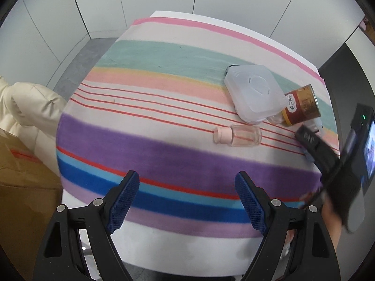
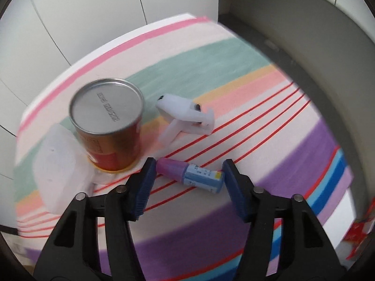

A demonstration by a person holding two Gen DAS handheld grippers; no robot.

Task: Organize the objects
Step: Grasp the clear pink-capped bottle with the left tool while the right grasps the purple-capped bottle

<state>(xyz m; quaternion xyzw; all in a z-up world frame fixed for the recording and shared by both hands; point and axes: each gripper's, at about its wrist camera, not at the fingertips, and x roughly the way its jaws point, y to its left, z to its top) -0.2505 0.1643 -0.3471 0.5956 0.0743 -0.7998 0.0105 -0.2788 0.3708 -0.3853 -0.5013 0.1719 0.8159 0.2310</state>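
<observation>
A small blue bottle with a purple cap [image 2: 193, 174] lies on its side on the striped cloth, just between the tips of my open right gripper [image 2: 188, 167], which is not closed on it. A red and gold tin can [image 2: 110, 126] stands upright to its left and also shows in the left wrist view [image 1: 301, 105]. A translucent white lidded box [image 1: 254, 92] lies beside the can, at the left in the right wrist view [image 2: 58, 166]. A clear bottle with a pink cap [image 1: 236, 135] lies on its side mid-table. My left gripper [image 1: 187, 182] is open and empty above the near edge.
A white plastic spray trigger [image 2: 187, 114] lies behind the blue bottle. The striped cloth [image 1: 164, 75] covers a white table. A cardboard box [image 1: 21, 187] and a cream jacket [image 1: 30, 107] are left of the table. The right gripper's body [image 1: 339, 164] shows at the right edge.
</observation>
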